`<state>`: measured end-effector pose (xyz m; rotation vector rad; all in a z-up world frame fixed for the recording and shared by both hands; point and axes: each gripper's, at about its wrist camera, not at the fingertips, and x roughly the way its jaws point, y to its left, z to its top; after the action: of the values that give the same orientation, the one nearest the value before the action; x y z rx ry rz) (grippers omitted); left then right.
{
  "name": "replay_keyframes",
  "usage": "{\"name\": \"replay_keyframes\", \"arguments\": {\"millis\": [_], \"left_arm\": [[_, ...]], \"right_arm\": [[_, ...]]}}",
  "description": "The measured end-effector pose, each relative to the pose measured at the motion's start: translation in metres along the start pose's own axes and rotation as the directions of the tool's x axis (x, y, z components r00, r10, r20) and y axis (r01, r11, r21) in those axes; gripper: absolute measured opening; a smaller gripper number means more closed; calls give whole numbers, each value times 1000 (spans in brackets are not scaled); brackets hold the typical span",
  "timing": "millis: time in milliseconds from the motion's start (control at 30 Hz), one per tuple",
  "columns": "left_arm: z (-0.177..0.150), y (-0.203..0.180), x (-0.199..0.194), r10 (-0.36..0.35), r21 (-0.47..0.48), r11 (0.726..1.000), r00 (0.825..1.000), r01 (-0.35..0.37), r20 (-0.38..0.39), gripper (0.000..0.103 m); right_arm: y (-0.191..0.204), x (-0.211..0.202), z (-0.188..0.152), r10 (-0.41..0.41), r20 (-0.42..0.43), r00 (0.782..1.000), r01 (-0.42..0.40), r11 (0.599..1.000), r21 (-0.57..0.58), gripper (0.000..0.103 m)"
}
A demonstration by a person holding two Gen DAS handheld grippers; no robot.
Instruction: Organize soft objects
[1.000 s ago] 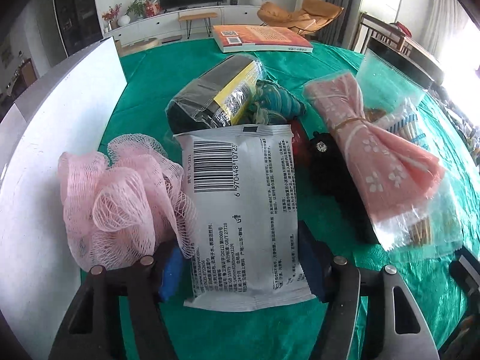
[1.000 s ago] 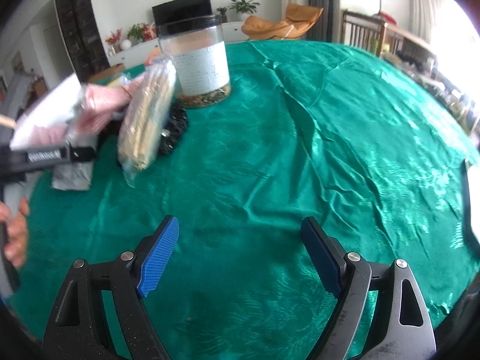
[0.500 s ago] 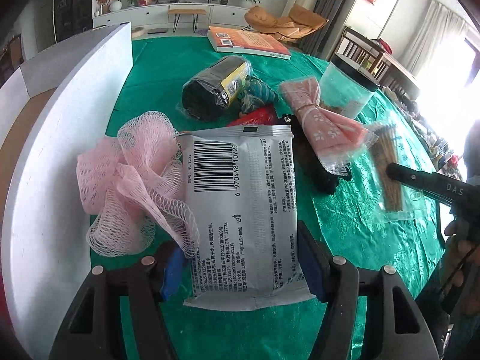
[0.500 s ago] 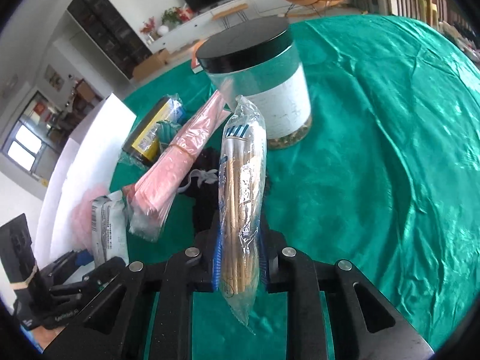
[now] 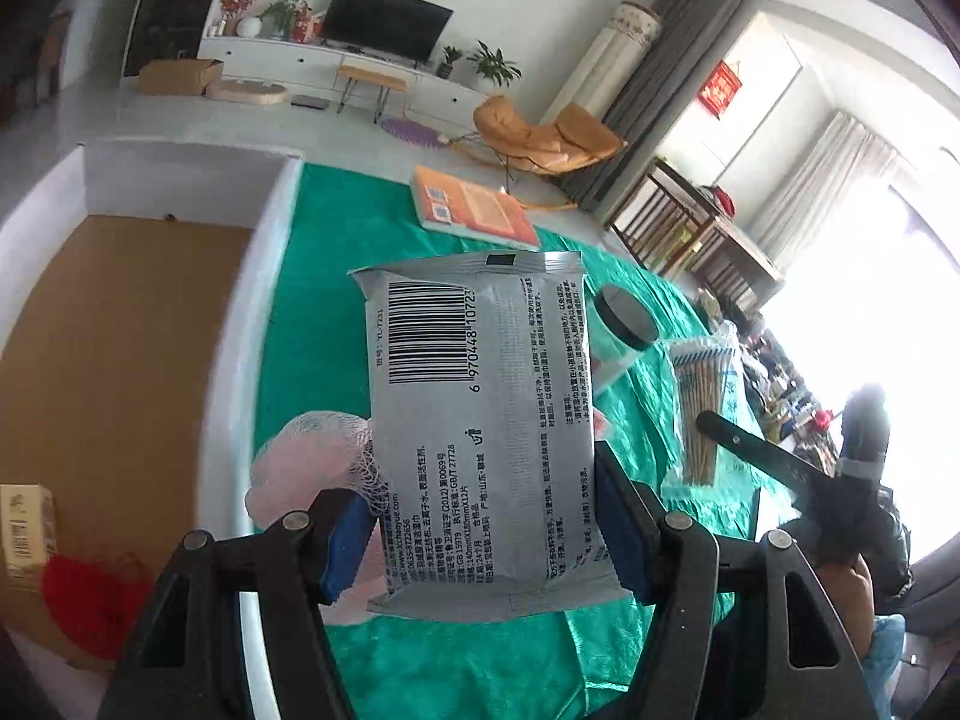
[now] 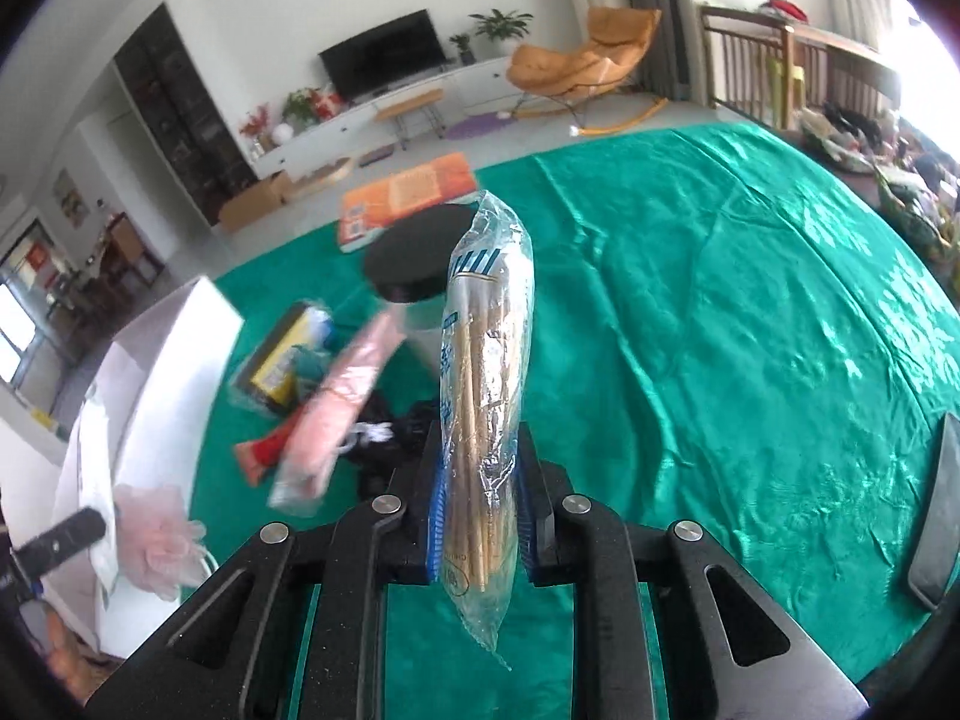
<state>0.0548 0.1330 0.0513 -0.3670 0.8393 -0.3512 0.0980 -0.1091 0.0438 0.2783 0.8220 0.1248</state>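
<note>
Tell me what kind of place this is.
Most likely a home living and dining room: a wall television over a low white cabinet, an orange lounge chair, and a big table under green cloth strewn with household items.

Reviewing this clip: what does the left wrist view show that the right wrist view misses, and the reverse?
Only the left wrist view shows the left gripper clamped on the grey wipes pack, plus the box's brown floor with a red item.

Only the right wrist view shows the right gripper pinching the bag of sticks, plus the pink bow packet.

Both show the pink mesh pouf, black-lidded jar and orange book.
</note>
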Motion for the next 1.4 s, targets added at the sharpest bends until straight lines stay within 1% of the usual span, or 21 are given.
{"name": "replay_keyframes", "arguments": {"millis": [33, 100, 167, 233, 267, 333, 400, 500, 600, 667, 733, 767, 800, 833, 900, 967, 1067, 1133, 1233, 1333, 1400], "left_arm": [[3, 11, -14, 31, -10, 999, 999, -30, 23, 65], [7, 35, -36, 94, -37, 995, 994, -92, 49, 65], [7, 58, -53, 146, -62, 988, 988, -143, 54, 65], [5, 71, -65, 184, -64, 982, 981, -180, 58, 65], [3, 74, -67, 193, -60, 980, 980, -190, 55, 65], [-1, 74, -65, 169, -58, 984, 985, -167, 43, 65], [-3, 64, -58, 126, -45, 991, 992, -124, 24, 65], [2, 33, -48, 13, -7, 1000, 1000, -13, 5, 65], [14, -13, -42, -106, 67, 992, 994, 106, -1, 66], [18, -41, -35, -147, 114, 983, 989, 146, -3, 66], [18, -60, -17, -151, 129, 980, 988, 152, -15, 72], [16, -65, -5, -150, 135, 979, 988, 153, -26, 85], [15, -68, 9, -144, 136, 980, 989, 148, -37, 98], [11, -67, 23, -129, 131, 982, 991, 134, -46, 101], [1, -62, 54, -90, 109, 989, 993, 98, -82, 101], [-7, -53, 79, -48, 80, 995, 990, 59, -135, 101], [-18, -43, 81, -11, 65, 998, 992, 20, -129, 101], [-26, -46, 72, 28, 121, 993, 994, -16, -104, 101], [-28, -56, 65, 140, 247, 962, 987, -118, -73, 101], [-36, -59, 72, 257, 336, 916, 964, -219, -71, 101], [-45, -57, 84, 301, 375, 894, 948, -245, -98, 101]], "right_arm": [[8, -9, -7, 51, 0, 999, -51, 999, -18, 20], [54, -12, -9, 168, -10, 986, -168, 984, -56, 20], [104, -14, -13, 279, -25, 960, -280, 954, -106, 20], [143, -17, -17, 361, -37, 932, -363, 920, -149, 20], [158, -20, -19, 393, -36, 919, -394, 905, -162, 20], [172, -23, -20, 419, -31, 907, -418, 890, -181, 20], [171, -30, -23, 411, -16, 911, -406, 893, -192, 20], [146, -44, -21, 358, 42, 933, -346, 921, -177, 20], [106, -58, -9, 287, 102, 953, -273, 953, -130, 20], [77, -66, -4, 239, 131, 962, -229, 970, -87, 20], [51, -73, -3, 204, 152, 967, -200, 979, -43, 20], [41, -77, -3, 189, 161, 969, -187, 982, -26, 20], [31, -81, -4, 176, 169, 970, -177, 984, -10, 20], [23, -84, -6, 166, 177, 970, -170, 985, 4, 20], [11, -89, -9, 152, 187, 970, -160, 987, 25, 20], [4, -91, -14, 145, 189, 971, -155, 987, 39, 20], [-3, -96, -19, 141, 188, 972, -153, 987, 49, 20], [-4, -98, -22, 140, 188, 972, -152, 987, 51, 20], [-6, -94, -25, 147, 181, 972, -160, 985, 57, 20], [-2, -88, -27, 166, 169, 972, -177, 983, 56, 20], [3, -87, -31, 177, 162, 971, -186, 981, 45, 20]]}}
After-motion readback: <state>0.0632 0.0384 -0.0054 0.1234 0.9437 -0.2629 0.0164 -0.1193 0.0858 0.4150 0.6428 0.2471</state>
